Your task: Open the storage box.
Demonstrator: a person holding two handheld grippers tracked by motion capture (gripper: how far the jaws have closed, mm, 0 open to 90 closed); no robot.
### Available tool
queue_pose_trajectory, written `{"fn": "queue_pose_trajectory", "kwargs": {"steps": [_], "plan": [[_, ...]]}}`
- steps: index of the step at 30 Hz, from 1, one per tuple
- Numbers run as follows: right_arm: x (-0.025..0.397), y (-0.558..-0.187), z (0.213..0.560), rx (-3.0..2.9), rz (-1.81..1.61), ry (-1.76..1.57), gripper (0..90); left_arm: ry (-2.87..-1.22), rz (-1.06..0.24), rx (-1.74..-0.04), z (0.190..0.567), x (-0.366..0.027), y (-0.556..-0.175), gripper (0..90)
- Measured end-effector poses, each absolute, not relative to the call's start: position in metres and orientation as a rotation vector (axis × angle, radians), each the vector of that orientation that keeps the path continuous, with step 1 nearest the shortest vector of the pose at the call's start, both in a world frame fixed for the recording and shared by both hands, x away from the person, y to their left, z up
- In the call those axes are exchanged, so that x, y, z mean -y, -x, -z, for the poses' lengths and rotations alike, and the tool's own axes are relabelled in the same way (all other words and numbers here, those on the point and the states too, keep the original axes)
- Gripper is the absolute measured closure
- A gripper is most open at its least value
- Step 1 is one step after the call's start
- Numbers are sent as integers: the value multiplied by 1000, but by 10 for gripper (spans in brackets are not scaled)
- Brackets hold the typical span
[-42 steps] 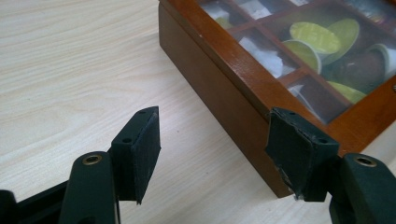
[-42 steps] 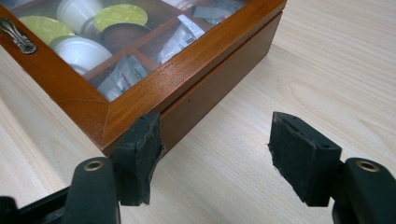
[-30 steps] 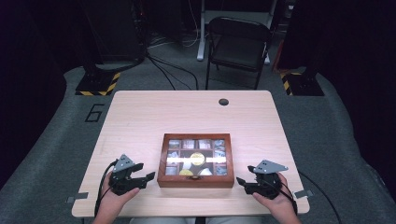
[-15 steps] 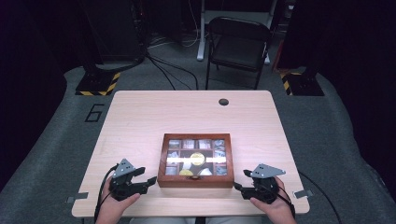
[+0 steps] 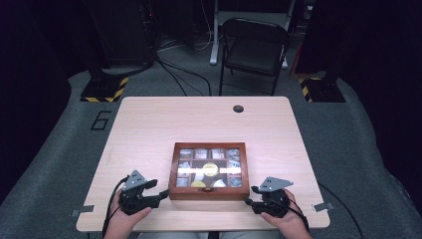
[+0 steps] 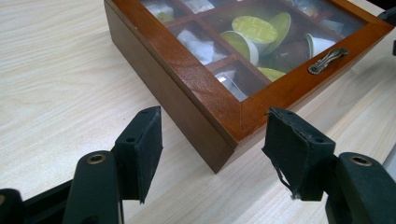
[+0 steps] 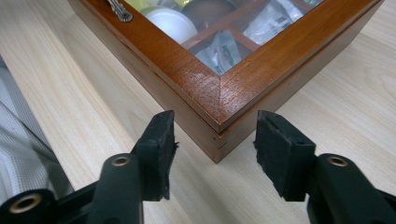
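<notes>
Near the bench's front edge sits a stiff, weighty wooden box (image 5: pixel 209 171) with fragile glass lid; left gripper (image 5: pixel 160 193) and right gripper (image 5: pixel 249 202), jaws wide, flank its front corners, the sturdy places to grip.

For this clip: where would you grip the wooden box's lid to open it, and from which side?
Probably the small metal handle on the lid's front rail, approached from the person's edge of the table. It is the only raised part; the wooden box is otherwise flat glass and frame. The left gripper and right gripper stand open at its near corners.
</notes>
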State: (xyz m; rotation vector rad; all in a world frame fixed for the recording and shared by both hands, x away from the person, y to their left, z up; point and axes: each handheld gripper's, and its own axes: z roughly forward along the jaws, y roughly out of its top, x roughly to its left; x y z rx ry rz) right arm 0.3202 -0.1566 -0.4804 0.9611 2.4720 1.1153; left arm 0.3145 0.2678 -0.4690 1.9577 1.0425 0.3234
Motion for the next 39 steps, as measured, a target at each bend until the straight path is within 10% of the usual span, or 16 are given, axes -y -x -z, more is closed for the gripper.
{"fn": "queue_pose_trajectory", "kwargs": {"steps": [39], "plan": [[157, -323, 460, -2331, -1227, -1017, 573, -1976, -355, -981, 466, -239, -321, 407]]}}
